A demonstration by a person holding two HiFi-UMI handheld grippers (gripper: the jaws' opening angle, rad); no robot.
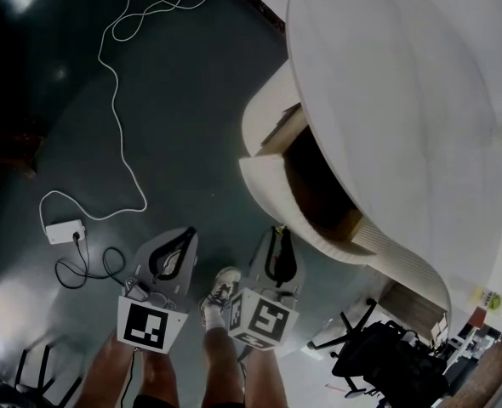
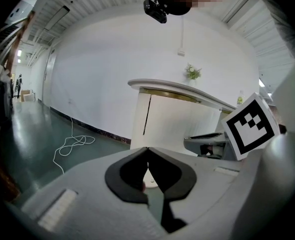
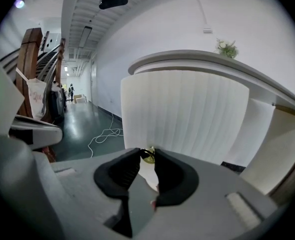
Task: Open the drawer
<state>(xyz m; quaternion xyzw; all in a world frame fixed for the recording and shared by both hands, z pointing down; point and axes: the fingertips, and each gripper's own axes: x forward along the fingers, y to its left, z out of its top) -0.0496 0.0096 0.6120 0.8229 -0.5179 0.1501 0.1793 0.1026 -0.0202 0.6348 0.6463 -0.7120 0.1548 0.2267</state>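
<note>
A white counter (image 1: 387,83) has a curved drawer (image 1: 264,187) with a fluted front (image 3: 187,114), standing pulled out so its dark inside (image 1: 319,185) shows. My right gripper (image 3: 147,154) is shut on the drawer's small gold knob (image 3: 148,155); in the head view it (image 1: 276,232) meets the drawer front. To its left, my left gripper (image 1: 183,238) hangs over the floor, its jaws (image 2: 147,150) shut with nothing between them, apart from the drawer.
A white cable (image 1: 115,83) snakes across the dark green floor to a power adapter (image 1: 65,230). A black chair base (image 1: 387,355) stands at the lower right. The person's shoe (image 1: 221,291) is between the grippers. A small plant (image 2: 192,73) sits on the counter.
</note>
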